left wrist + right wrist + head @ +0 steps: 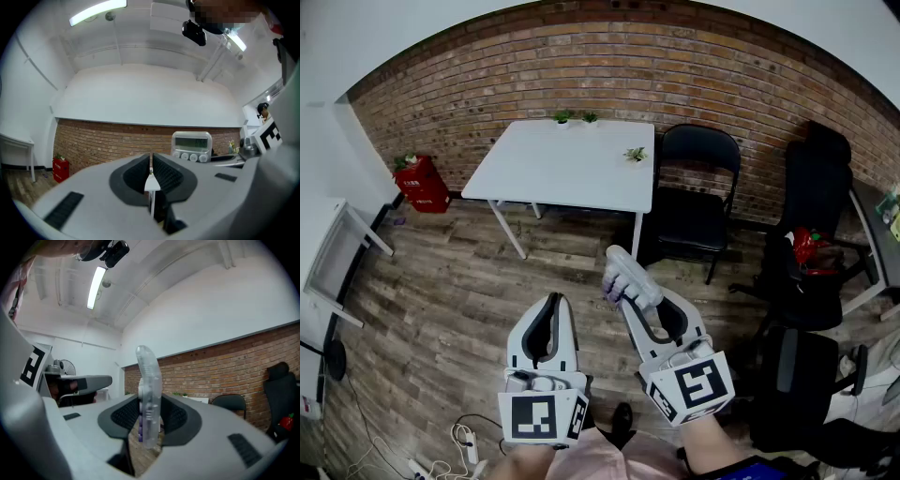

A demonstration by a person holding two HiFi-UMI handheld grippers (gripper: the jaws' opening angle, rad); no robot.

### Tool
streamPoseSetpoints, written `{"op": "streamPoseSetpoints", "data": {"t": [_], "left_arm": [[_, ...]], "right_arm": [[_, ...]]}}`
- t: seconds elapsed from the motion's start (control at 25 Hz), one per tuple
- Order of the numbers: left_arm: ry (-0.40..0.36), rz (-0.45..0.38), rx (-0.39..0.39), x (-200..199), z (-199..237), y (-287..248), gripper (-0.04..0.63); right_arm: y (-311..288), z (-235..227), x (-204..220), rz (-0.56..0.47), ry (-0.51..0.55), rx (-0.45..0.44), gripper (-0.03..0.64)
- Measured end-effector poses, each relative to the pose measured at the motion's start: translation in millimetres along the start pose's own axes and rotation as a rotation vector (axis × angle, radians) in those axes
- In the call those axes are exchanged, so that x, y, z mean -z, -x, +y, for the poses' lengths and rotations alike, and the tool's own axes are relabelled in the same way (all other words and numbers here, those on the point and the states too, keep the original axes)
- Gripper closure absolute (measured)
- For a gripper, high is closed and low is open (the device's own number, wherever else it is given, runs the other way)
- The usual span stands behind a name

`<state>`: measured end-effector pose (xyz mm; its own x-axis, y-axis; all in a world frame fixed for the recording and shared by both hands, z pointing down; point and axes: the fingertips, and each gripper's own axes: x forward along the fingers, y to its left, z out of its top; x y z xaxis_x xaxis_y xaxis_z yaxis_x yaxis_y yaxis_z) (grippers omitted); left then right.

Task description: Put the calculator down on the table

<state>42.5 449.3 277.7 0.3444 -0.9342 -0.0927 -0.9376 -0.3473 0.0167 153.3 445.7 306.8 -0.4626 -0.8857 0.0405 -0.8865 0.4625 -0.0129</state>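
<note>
In the right gripper view the calculator (149, 380) shows only its thin edge, both sides covered by the right claw's (150, 417) pads. In the left gripper view its display digits are too small to read, and its lower part is hidden behind the left claw (151, 172).

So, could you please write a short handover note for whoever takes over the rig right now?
Left claw: shut and empty, held level beside the right one.
Right claw: shut on the calculator, which stands on edge between the pads.
White table: ahead, not yet reached; only small plants sit near its far and right edges.
Done: calculator is in hand.
Left: carry it to the table, lay it on a bare part, open the claw.
</note>
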Motion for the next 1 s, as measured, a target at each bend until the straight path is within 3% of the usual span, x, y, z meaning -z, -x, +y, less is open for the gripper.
{"op": "streamPoseSetpoints", "data": {"t": [0.64,1.0], "left_arm": [[0.0,0.021,-0.026,8.0,2.0,-5.6,0.568],[0.02,0.065,-0.067,40.4,66.0,-61.9,0.568]], "right_arm": [[-3.3,-14.8,-1.6,-0.024,-0.043,-0.011,0.483],[-85.8,-31.0,21.1,0.024,-0.054,-0.01,0.483]]}}
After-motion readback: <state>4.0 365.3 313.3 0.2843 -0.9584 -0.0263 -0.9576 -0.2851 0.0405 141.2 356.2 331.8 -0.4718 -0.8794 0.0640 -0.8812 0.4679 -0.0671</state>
